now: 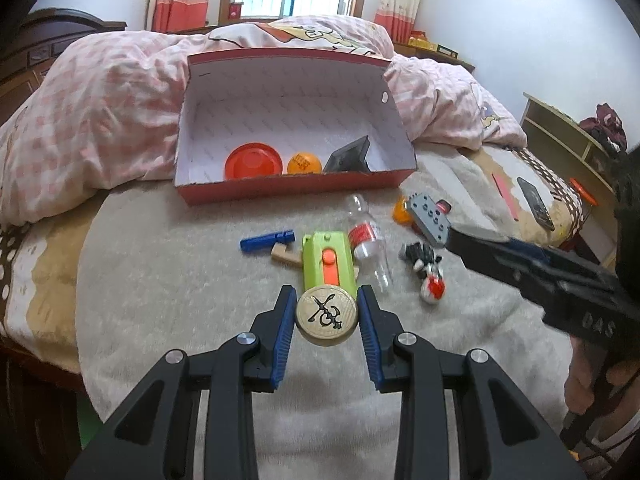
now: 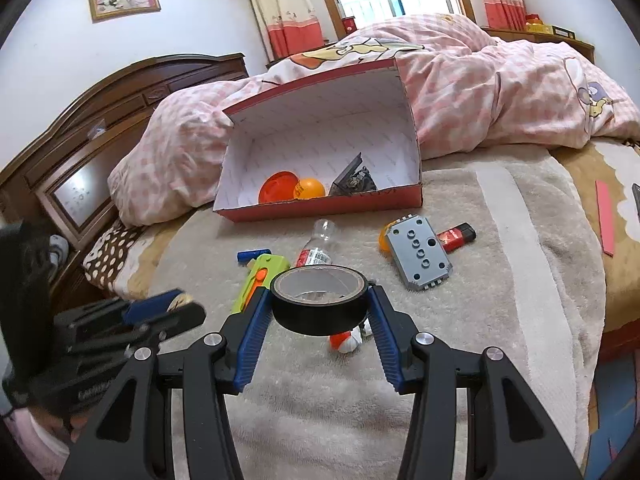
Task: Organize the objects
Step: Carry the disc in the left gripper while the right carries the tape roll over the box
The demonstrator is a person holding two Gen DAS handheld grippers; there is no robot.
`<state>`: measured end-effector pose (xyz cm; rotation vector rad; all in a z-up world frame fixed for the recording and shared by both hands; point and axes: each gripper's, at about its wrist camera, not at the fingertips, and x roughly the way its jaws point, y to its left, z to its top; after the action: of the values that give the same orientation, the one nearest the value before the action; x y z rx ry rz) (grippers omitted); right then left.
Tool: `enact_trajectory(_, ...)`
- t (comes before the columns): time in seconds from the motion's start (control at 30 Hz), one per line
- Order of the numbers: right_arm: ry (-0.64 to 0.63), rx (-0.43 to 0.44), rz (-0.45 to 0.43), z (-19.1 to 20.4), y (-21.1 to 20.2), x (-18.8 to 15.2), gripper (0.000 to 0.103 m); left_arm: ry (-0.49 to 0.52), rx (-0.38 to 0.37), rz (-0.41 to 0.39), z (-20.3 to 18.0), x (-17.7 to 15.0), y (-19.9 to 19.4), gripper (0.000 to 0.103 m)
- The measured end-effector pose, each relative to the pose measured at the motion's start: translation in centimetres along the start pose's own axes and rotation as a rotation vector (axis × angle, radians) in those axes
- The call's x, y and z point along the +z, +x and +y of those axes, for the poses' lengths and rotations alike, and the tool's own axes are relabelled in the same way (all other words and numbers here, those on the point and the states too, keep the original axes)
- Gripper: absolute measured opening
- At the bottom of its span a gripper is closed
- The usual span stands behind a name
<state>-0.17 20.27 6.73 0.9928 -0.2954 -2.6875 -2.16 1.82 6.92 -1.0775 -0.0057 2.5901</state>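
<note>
Currently both tools carry loads above the grey blanket (image 1: 160, 300) on the bed. Left tool (image 1: 326, 314) pinches a gold coin-like disc (image 1: 326, 316) by its rim, pads on either side. Right tool (image 2: 320, 306) pinches a black tape roll (image 2: 319, 300) across its outer wall, roll lying flat, hole up.

Red shoebox (image 1: 296, 190) sits ahead against the pink quilt (image 1: 100, 100), open side facing the tools. Inside: orange lid (image 1: 253, 160), orange ball (image 1: 304, 163), dark tilted item (image 1: 347, 156).

Unsorted on the blanket: green-and-orange toy (image 1: 329, 264), clear bottle (image 1: 366, 240), blue stick (image 1: 267, 240), grey block with holes (image 2: 420, 252), red lighter (image 2: 456, 236).

Judgement: step in hand is delivery to the box. Do well by travelling forward over the front wall before lowering, one tool at a time so the two don't crowd. Aim for bare floor at the right half or back. Release low; disc and roll could both roll or bounce out.
</note>
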Motion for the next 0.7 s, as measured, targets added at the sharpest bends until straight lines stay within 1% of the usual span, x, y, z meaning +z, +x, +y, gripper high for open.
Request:
enact_trajectory(0.2,0.006,0.015,0.027,-1.0,1.0,0.7,0.050,-0.017,-0.032,0.027,0.2,2.2,1.9,0.030)
enact_trajectory(0.33,-0.021,0.022,0.014,-1.2,1.6,2.0,0.050,-0.021,-0.028,0.024,0.4,3.7,3.1,0.030)
enact_trajectory(0.5,-0.031,0.052,0.010,-1.2,2.9,3.6,0.050,-0.031,-0.016,0.035,1.2,4.7,4.0,0.030)
enact_trajectory(0.7,-0.065,0.065,-0.005,-0.7,4.0,5.0,0.050,-0.026,0.006,0.000,2.1,6.3,4.3,0.031)
